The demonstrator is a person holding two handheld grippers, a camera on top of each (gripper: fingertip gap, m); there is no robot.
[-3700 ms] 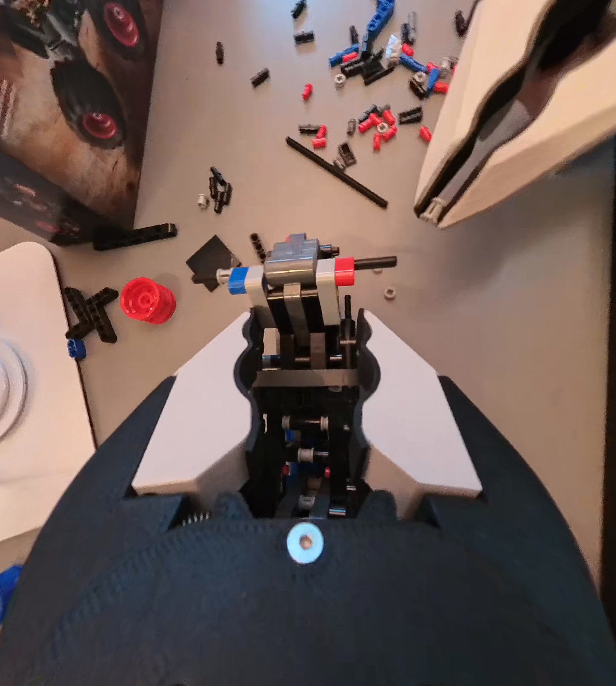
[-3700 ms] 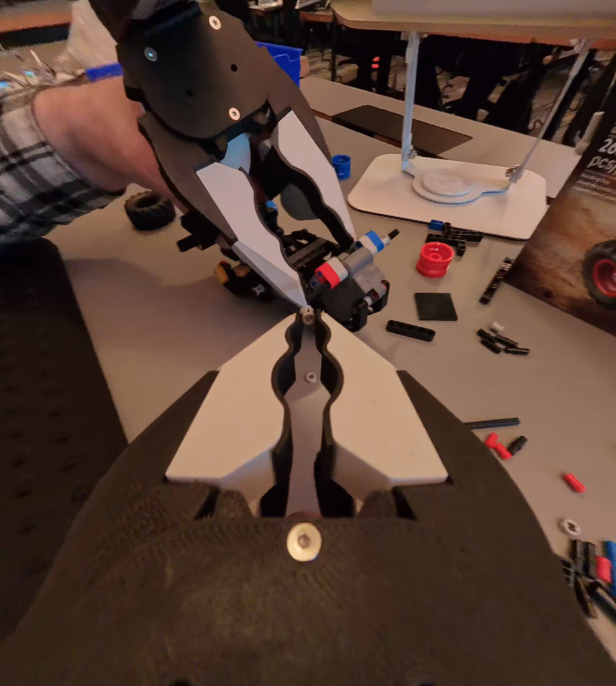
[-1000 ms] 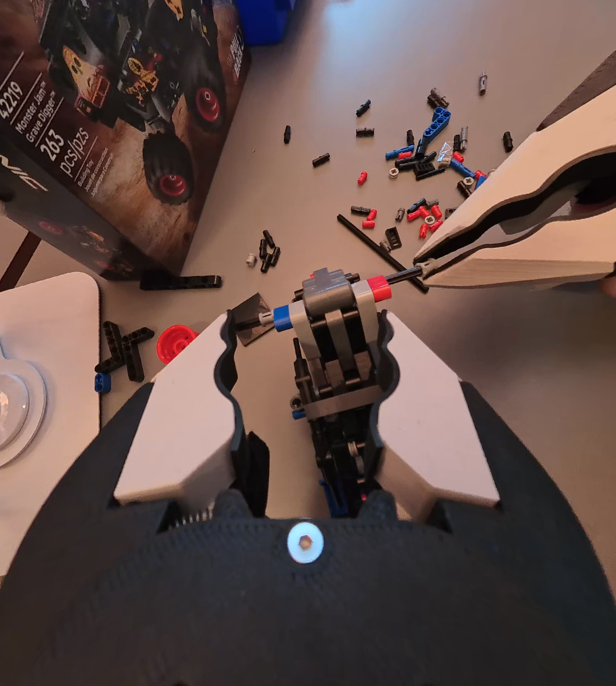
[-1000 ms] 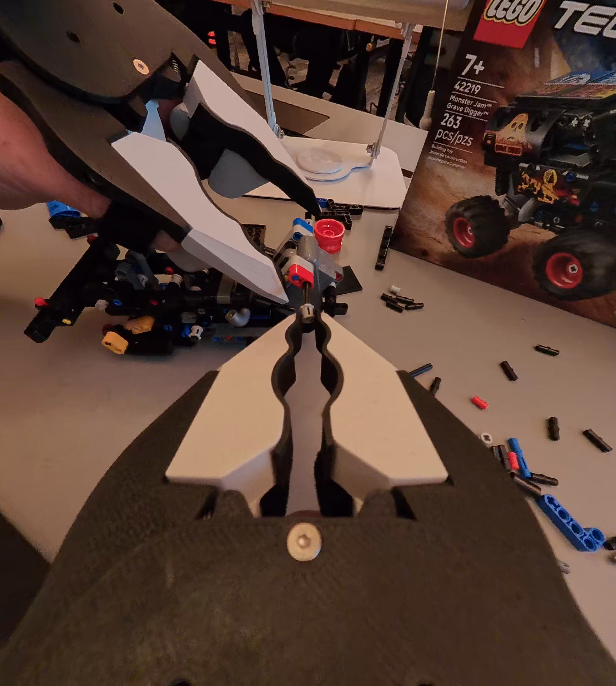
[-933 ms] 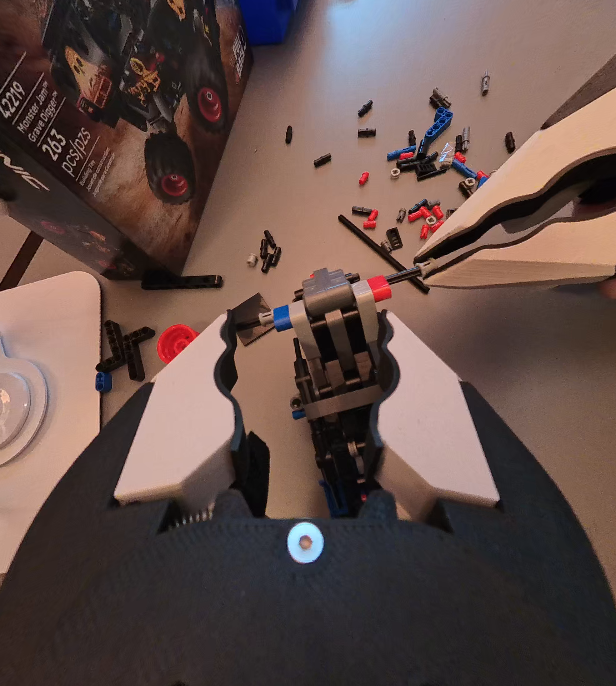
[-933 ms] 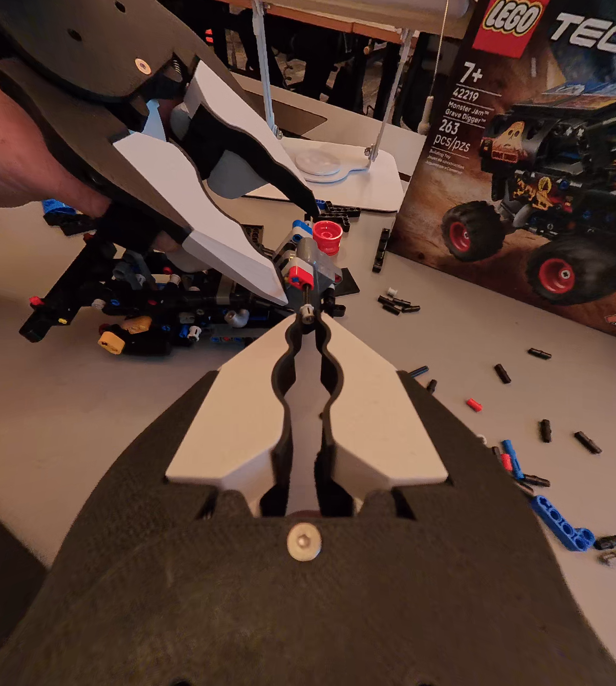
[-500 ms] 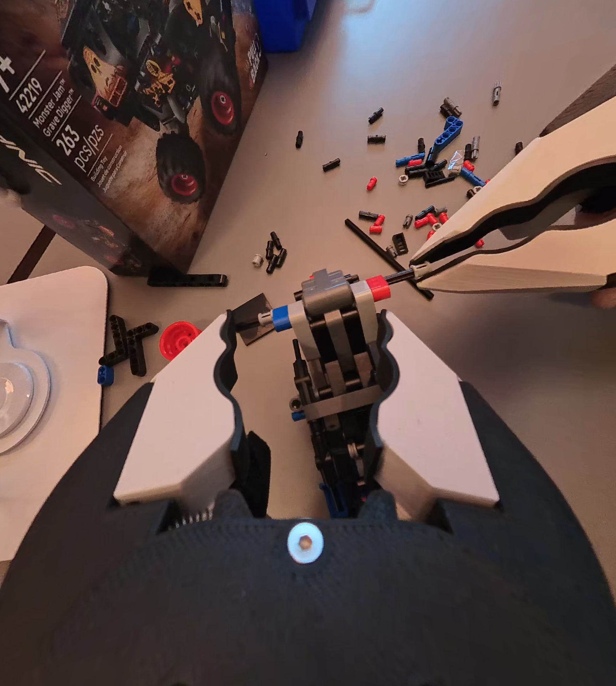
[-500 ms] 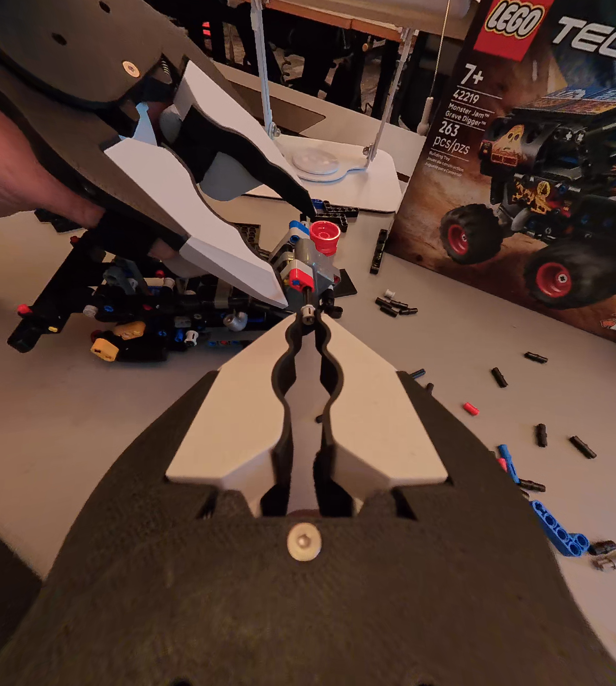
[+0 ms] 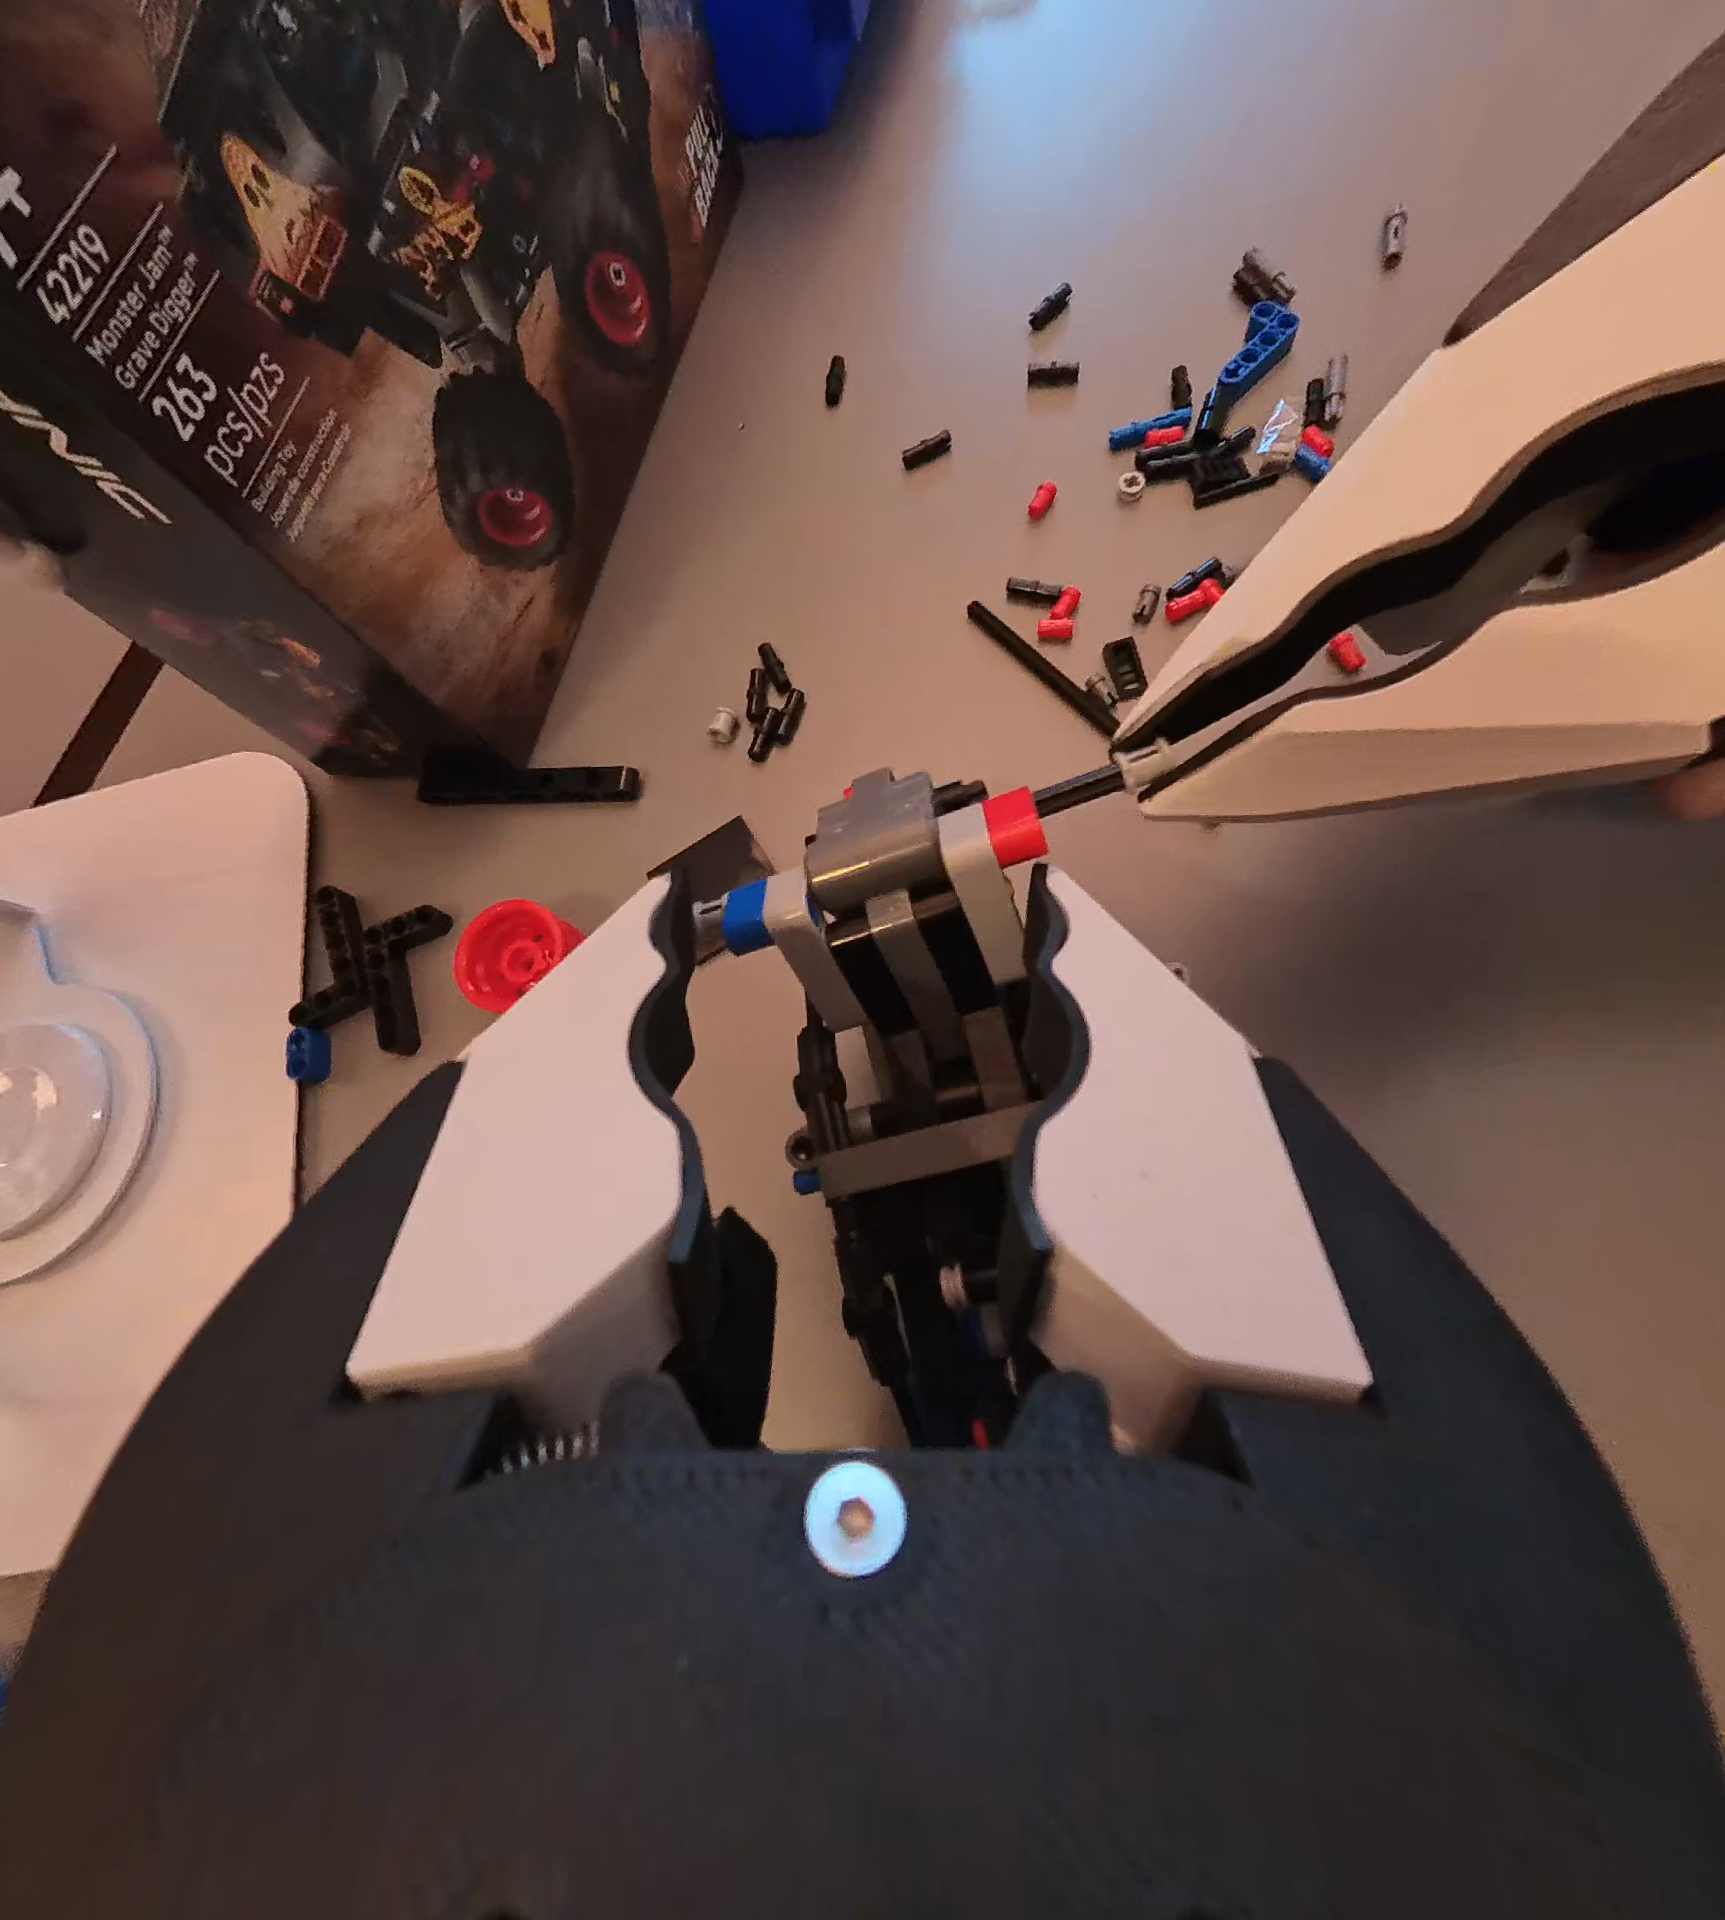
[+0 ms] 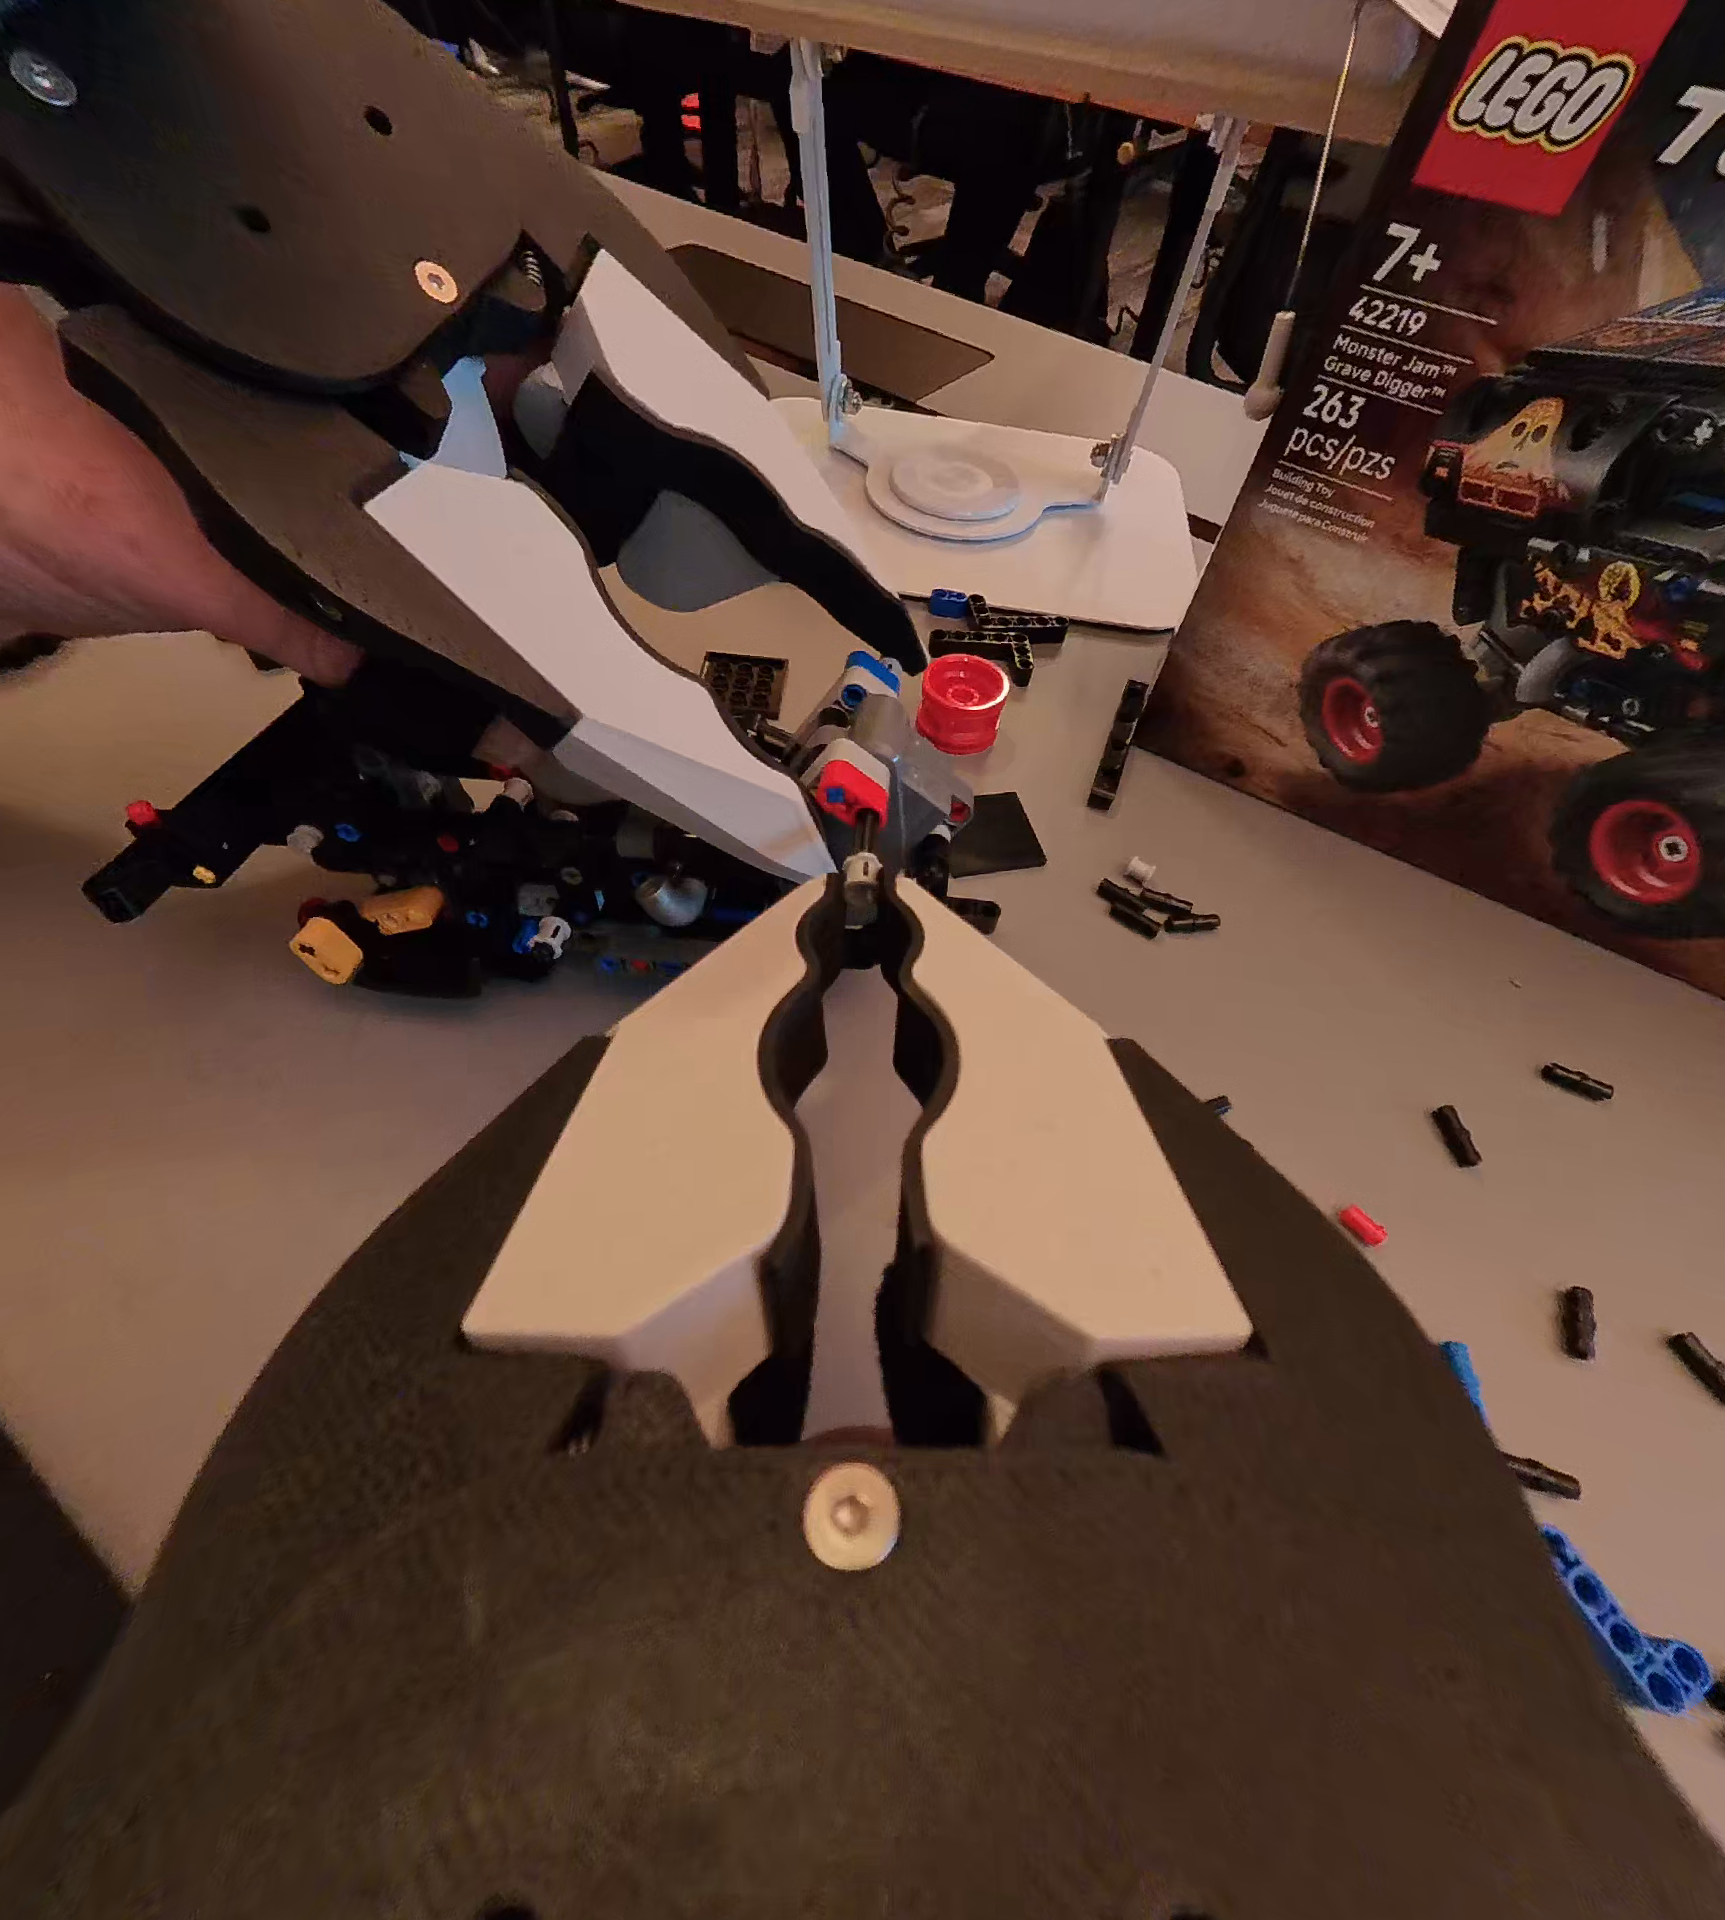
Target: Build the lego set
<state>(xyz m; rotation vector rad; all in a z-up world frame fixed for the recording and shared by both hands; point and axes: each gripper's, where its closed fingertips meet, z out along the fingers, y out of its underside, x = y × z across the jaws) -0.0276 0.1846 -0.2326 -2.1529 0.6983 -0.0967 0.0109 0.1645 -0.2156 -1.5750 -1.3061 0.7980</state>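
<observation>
Bushing meeting axle on the half-built chassis

While the left gripper [image 9: 853, 904] is sitting spread wide around the chassis assembly [image 9: 925, 997], only its right-side finger [image 9: 1180, 1174] is looking pressed against the black and grey beams; the other finger [image 9: 546, 1164] is standing clear of them, so nothing is being clamped. The assembly is lying on the grey table [image 9: 1460, 1091], its far end pointing away from the camera, with a grey block on top, a blue sleeve on one side and a red sleeve [image 9: 1012, 812] on the other. A thin black axle [image 9: 1076, 788] is sticking out past the red sleeve. The right gripper [image 10: 860, 896] is pinching a small light-grey bushing [image 10: 862, 869] at its very tips, jaws nearly together, and the bushing is touching the axle's free end. In the right wrist view the chassis is stretching off under the left gripper, yellow and blue bits showing along its side. A red wheel hub [image 10: 960, 702] is resting just beyond the assembly, near crossed black beams [image 9: 370, 961]. Loose pins in black, red and blue [image 9: 1190, 447] are lying scattered farther off. The set's box [image 10: 1564, 520] is standing upright at the table's edge beside a white stand base [image 10: 1045, 530]
</observation>
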